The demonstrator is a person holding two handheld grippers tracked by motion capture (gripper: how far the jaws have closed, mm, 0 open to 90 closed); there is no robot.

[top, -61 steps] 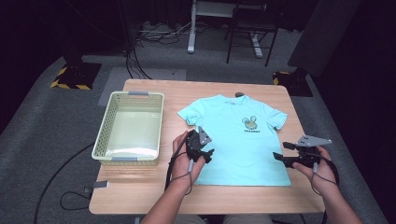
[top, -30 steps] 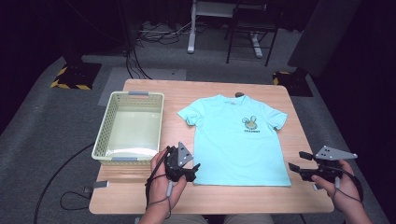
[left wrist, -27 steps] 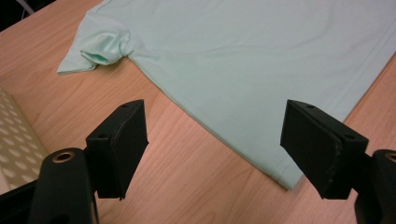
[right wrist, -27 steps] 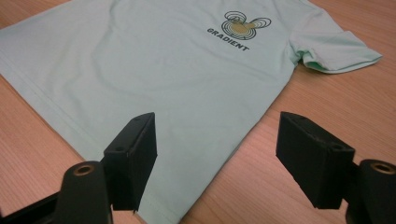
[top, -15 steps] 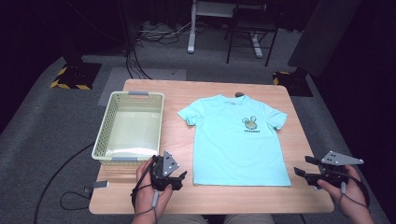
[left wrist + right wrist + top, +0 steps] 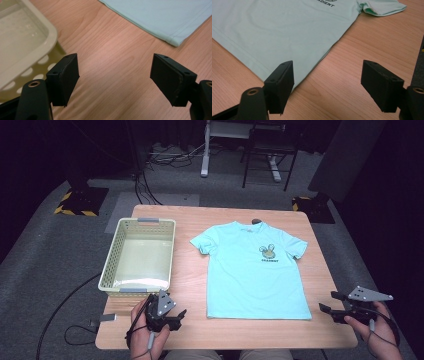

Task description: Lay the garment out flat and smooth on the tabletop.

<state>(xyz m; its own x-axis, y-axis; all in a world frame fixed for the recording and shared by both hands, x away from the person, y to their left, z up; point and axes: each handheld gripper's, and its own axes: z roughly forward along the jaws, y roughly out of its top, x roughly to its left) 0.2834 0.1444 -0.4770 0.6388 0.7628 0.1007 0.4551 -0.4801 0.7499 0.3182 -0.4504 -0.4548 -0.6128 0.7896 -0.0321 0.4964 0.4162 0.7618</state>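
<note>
Table (image 6: 320, 245): wood-look top, visible grain, smooth with a soft satin sheen. T-shirt (image 6: 252, 270): light mint knit cloth, matt, stitched hem, dark printed graphic on the chest. Basket (image 6: 111, 265): pale cream plastic, perforated walls, glossy floor. Left gripper (image 6: 115, 80) and right gripper (image 6: 327, 86): 2 matt black jaws each, brass-coloured screw heads. Floor (image 6: 45, 250): grey, rough carpet-like texture.

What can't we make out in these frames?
- Print on the t-shirt: too small to read in the high view; cut off by the top edge in the right gripper view.
- Small dark object by the collar: too small to identify.
- Basket: cropped by the left gripper view's edge.
</note>
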